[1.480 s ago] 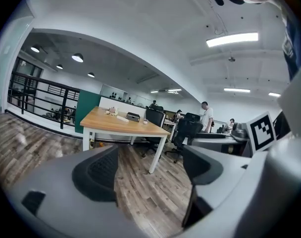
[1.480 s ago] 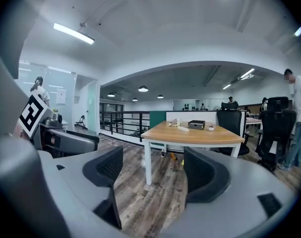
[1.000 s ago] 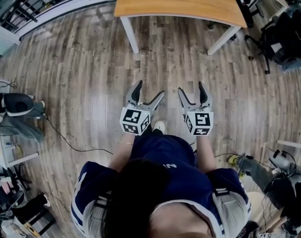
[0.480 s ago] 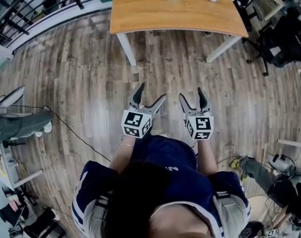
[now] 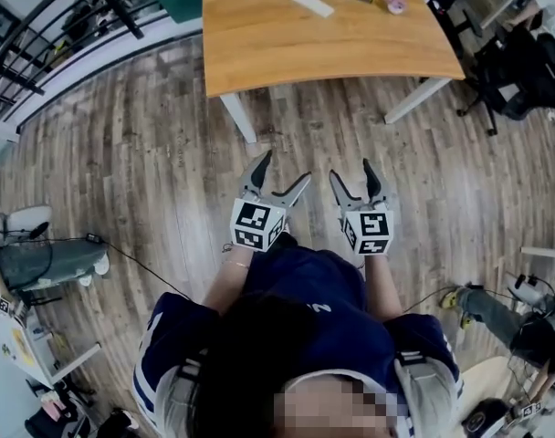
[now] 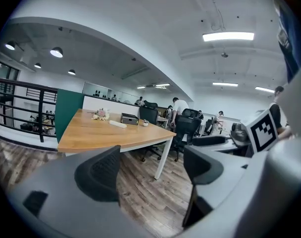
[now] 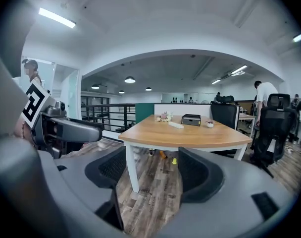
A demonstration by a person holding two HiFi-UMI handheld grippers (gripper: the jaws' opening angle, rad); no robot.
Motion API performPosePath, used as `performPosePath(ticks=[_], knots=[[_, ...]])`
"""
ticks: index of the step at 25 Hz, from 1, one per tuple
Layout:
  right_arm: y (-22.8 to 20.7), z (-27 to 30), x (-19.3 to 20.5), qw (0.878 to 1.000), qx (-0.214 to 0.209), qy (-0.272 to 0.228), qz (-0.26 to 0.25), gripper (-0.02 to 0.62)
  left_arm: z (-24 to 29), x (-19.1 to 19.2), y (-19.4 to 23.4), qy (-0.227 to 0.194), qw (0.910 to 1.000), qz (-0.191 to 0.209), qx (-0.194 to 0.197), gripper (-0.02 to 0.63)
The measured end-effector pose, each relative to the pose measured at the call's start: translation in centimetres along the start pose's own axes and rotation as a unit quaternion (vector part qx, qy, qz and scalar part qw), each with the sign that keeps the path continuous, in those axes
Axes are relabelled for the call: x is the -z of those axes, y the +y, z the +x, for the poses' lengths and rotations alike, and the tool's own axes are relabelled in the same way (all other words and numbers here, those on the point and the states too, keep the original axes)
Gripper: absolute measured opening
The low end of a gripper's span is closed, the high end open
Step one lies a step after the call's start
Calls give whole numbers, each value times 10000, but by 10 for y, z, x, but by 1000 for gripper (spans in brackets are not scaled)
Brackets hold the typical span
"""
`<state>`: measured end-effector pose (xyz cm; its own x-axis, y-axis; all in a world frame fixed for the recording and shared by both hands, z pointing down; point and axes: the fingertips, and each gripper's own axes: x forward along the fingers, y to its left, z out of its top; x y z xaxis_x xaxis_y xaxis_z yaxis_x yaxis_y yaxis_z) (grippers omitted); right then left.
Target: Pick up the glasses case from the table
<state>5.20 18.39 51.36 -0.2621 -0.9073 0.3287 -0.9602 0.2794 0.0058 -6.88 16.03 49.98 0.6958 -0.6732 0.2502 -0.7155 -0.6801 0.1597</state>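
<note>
Left tool [image 5: 284, 167] and right tool [image 5: 351, 170] both gape empty, well short of the counter [image 5: 259, 53] — the white glasses case [image 5: 311, 4] lies at the counter's far side, so a stretched reach could shove it away.

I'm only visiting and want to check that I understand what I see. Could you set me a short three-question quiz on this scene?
1. True or false: the white oblong case lies on the light wooden table with white legs.
2. What is between the jaws of the left gripper and of the right gripper? A) the case B) a cable C) nothing
3. Fill in: both grippers hover short of the table, over the wood-plank ____.

Key: 1 true. 2 C, as both grippers are open and empty. 3 floor.
</note>
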Motion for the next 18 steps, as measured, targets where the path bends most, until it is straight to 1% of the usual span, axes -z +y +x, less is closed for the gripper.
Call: performPosePath(ticks=[3, 5, 11, 15, 18], knots=[[2, 16, -7, 9999, 122, -34, 70, 334, 8, -4, 17, 62, 9998, 81, 153, 399], [3, 23, -10, 9998, 167, -50, 109, 334, 12, -9, 27, 73, 9997, 112, 188, 399], [-5, 34, -8, 9992, 318, 71, 211, 334, 26, -9, 40, 191, 9995, 21, 263, 396], [-19, 43, -3, 9994, 247, 119, 223, 331, 40, -4, 40, 239, 9995, -67, 188, 396], [-36, 66, -5, 9995, 117, 105, 263, 331, 60, -5, 48, 223, 9997, -127, 49, 396]])
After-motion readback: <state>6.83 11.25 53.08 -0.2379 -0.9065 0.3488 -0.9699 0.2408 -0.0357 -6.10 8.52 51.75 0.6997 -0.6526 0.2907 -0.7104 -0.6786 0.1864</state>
